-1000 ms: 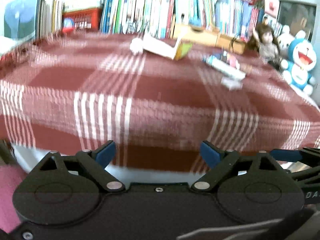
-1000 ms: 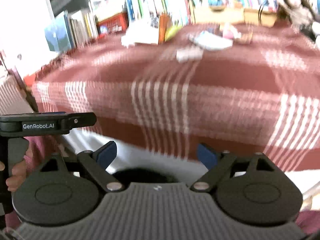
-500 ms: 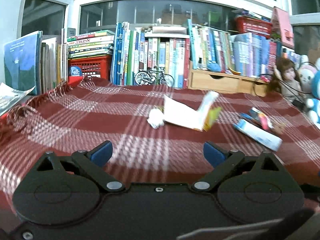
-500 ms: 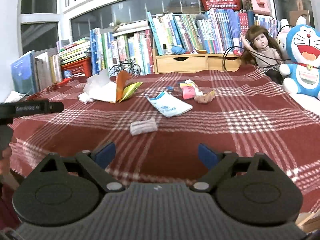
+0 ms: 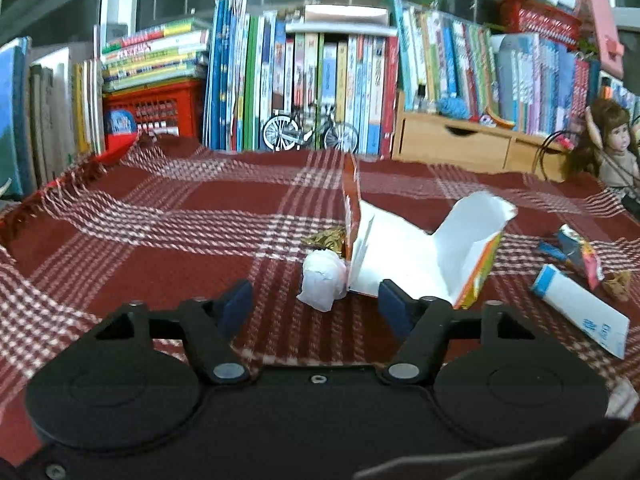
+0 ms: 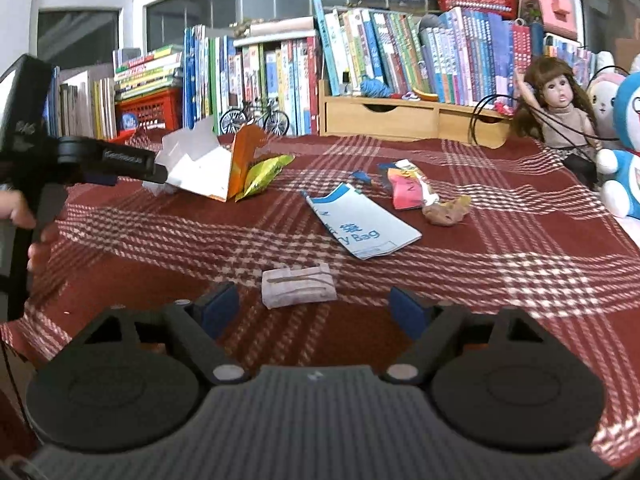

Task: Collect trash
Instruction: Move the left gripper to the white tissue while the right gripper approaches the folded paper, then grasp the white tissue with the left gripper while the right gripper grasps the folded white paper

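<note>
Reaching for trash on plaid worktop.
Left tongs (image 5: 316, 306) closing, nothing gripped; tissue wad (image 5: 323, 280) just ahead at 12 o'clock. Right tongs (image 6: 316, 310) narrowing, empty; folded wipe (image 6: 298, 285) ahead, long axis crosswise.

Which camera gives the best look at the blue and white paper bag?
The right wrist view: the blue and white paper bag lies flat, whole and readable there. The left wrist view shows it only foreshortened near the right edge.
</note>
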`<act>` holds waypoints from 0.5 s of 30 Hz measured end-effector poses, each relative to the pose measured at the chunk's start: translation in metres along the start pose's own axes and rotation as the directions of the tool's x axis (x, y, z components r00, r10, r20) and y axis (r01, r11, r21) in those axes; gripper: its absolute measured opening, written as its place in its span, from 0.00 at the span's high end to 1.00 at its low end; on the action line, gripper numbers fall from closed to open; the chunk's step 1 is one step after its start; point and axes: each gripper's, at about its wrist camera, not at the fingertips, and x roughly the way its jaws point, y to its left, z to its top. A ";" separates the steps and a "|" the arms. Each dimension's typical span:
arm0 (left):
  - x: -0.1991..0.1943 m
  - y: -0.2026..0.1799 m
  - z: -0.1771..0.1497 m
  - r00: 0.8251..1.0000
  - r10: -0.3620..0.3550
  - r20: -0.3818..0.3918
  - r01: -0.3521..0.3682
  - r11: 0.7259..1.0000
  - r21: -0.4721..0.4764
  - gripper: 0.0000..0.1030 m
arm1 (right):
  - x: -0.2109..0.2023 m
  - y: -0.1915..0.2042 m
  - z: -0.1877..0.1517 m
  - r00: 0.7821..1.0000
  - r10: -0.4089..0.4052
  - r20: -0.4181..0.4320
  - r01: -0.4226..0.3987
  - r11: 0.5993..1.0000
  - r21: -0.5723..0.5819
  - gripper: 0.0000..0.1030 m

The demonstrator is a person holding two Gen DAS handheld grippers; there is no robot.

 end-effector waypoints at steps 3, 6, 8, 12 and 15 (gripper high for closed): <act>0.017 0.001 0.003 0.999 -0.004 -0.032 0.004 1.000 -0.009 0.41 | 0.007 0.001 0.001 1.000 0.006 -0.013 -0.006 1.000 -0.005 0.17; 0.028 0.003 0.004 0.998 -0.031 -0.049 0.030 0.999 -0.034 0.43 | 0.012 0.002 0.003 1.000 0.017 -0.019 -0.017 1.000 -0.009 0.19; 0.032 0.002 0.004 0.998 -0.046 -0.051 0.044 0.998 -0.043 0.52 | 0.015 0.002 0.004 1.000 0.024 -0.019 -0.025 1.000 -0.013 0.21; 0.036 0.000 0.005 0.996 -0.065 -0.055 0.062 0.996 -0.060 0.63 | 0.019 0.002 0.005 0.999 0.030 -0.015 -0.031 1.000 -0.007 0.27; 0.030 -0.003 0.003 0.997 -0.067 -0.049 0.064 0.997 -0.050 0.81 | 0.020 -0.001 0.005 0.999 0.038 -0.009 -0.037 0.999 0.009 0.34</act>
